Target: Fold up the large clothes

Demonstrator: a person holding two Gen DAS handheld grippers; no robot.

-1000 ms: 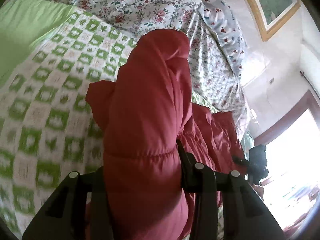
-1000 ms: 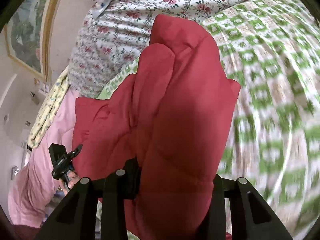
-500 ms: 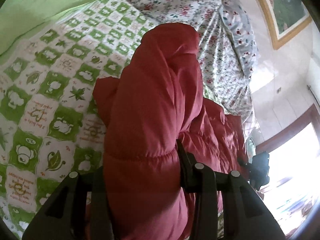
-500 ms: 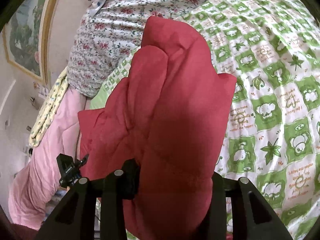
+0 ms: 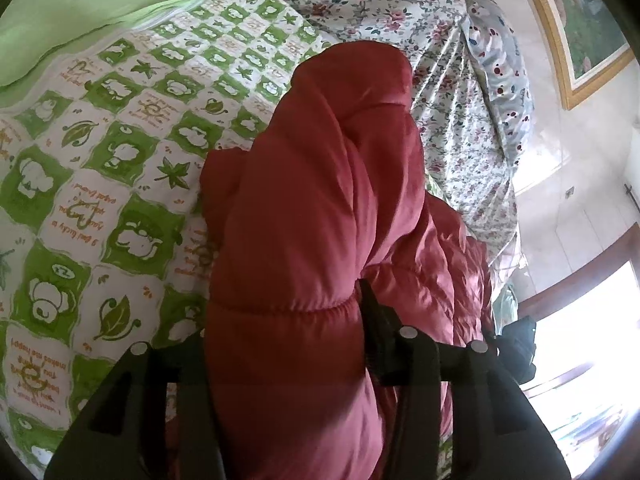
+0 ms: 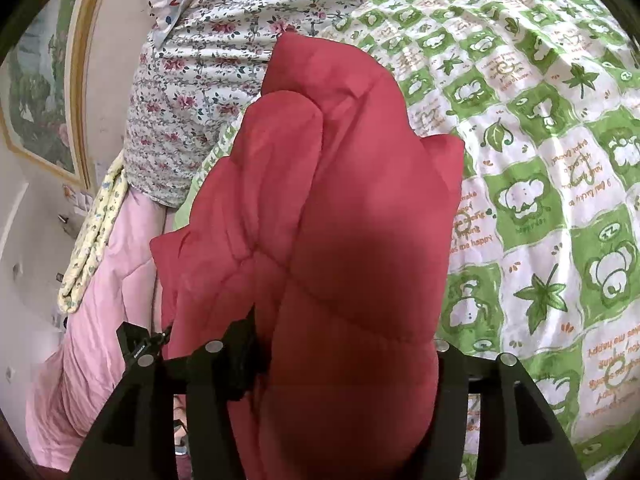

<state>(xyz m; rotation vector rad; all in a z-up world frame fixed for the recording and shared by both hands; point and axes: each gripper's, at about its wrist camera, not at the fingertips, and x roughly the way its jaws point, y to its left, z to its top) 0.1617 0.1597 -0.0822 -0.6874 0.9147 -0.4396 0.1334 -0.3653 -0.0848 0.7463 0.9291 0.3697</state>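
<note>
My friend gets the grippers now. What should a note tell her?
Left gripper: jaws have just been opening, red jacket bulging between them.
Right gripper: jaws also just opening, other side of the jacket between them.
The jacket is bunched up, lying over the green quilt.
Done: the jacket is brought to the bed.
Left: probably let go, smooth it flat, then fold it. How far the folding has got is hard to tell from here.

Both the left gripper (image 5: 288, 364) and right gripper (image 6: 340, 360) have just been opening (red jacket (image 5: 320, 208) between), lower over the bed.
</note>
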